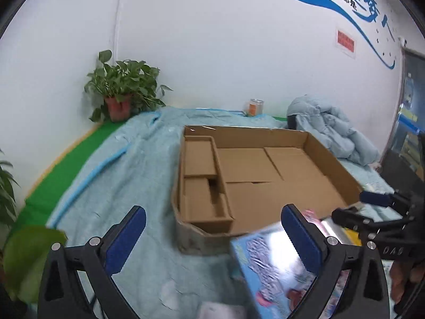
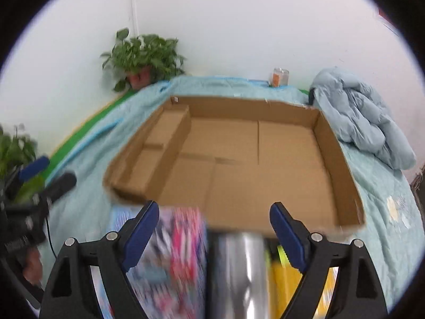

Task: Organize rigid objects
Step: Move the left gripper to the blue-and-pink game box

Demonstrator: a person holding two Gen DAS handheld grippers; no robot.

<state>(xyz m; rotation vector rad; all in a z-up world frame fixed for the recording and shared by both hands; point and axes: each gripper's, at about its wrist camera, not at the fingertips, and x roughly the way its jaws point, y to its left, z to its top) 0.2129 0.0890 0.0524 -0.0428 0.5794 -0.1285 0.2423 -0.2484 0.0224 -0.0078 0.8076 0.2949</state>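
Left wrist view: the left gripper [image 1: 212,242] stands wide with nothing between its blue pads, only the light blue quilted cloth [image 1: 127,164] below. The shallow brown cardboard tray [image 1: 329,148] with its narrow side compartment fills the centre of the frame, empty. A blurred, glossy blue-and-pink printed box [image 1: 268,260] lies at lower right, partly behind the right-hand finger, its long axis running from lower right up toward the tray. The right gripper [image 1: 353,207] shows at the right edge.

Right wrist view: the right gripper [image 2: 213,228] is also spread wide, gripping nothing. Below it, at bottom centre, lie the printed box [image 2: 178,242], a shiny silver wrapped item [image 2: 239,260] and a yellow item [image 2: 281,273], side by side, long axes pointing up at the tray's [image 2: 342,159] near edge. These look nearer the right gripper, which I judge better placed to pick next.
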